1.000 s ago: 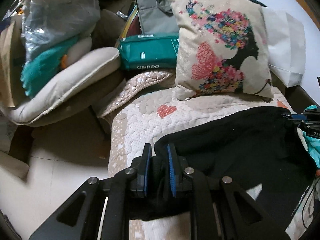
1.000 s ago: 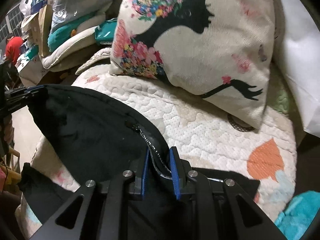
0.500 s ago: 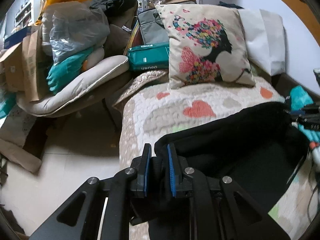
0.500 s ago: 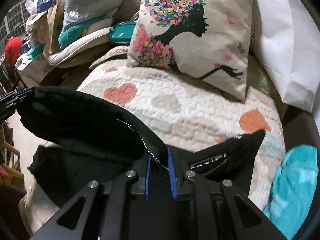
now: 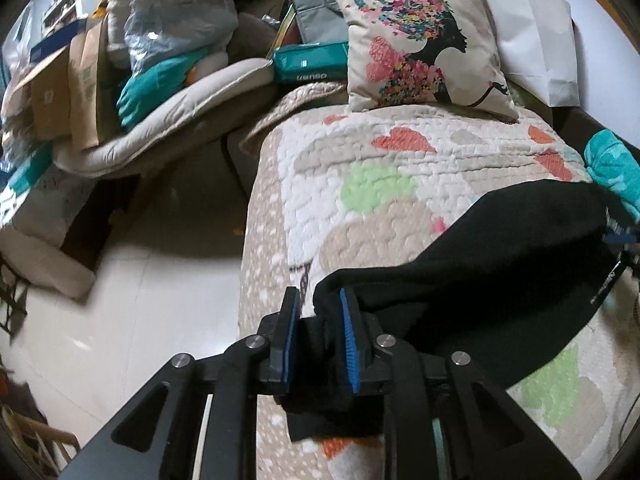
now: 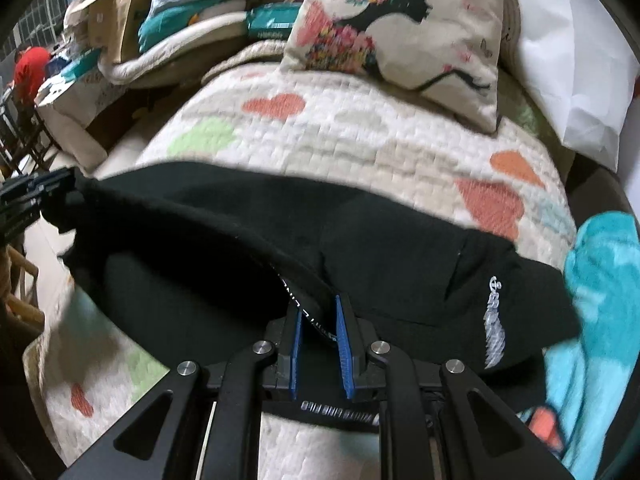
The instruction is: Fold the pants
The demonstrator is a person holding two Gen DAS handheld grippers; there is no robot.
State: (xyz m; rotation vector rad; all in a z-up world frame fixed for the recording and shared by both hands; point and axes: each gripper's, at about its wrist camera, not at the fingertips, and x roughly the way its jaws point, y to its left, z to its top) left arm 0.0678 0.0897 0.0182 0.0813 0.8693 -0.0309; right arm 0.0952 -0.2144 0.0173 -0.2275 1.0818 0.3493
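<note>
Black pants (image 5: 488, 264) lie stretched across a quilted bedspread (image 5: 360, 168) with hearts. My left gripper (image 5: 318, 308) is shut on one end of the pants' folded edge, near the bed's left side. My right gripper (image 6: 318, 312) is shut on the waistband at the other end; the pants (image 6: 240, 240) span leftward from it to the left gripper (image 6: 32, 196). A white logo (image 6: 494, 332) shows on the cloth at the right. The pants' lower part is hidden under the grippers.
A floral pillow (image 5: 424, 40) and a white bag (image 5: 536, 36) stand at the bed's far end. A teal cloth (image 6: 600, 320) lies on the bed's right side. Cushions, boxes and bags (image 5: 140, 72) pile beside the bed above the tiled floor (image 5: 120, 280).
Both grippers have pulled back from the pillow toward the bed's near end, carrying the pants' edge with them. More bare quilt shows between pants and pillow.
</note>
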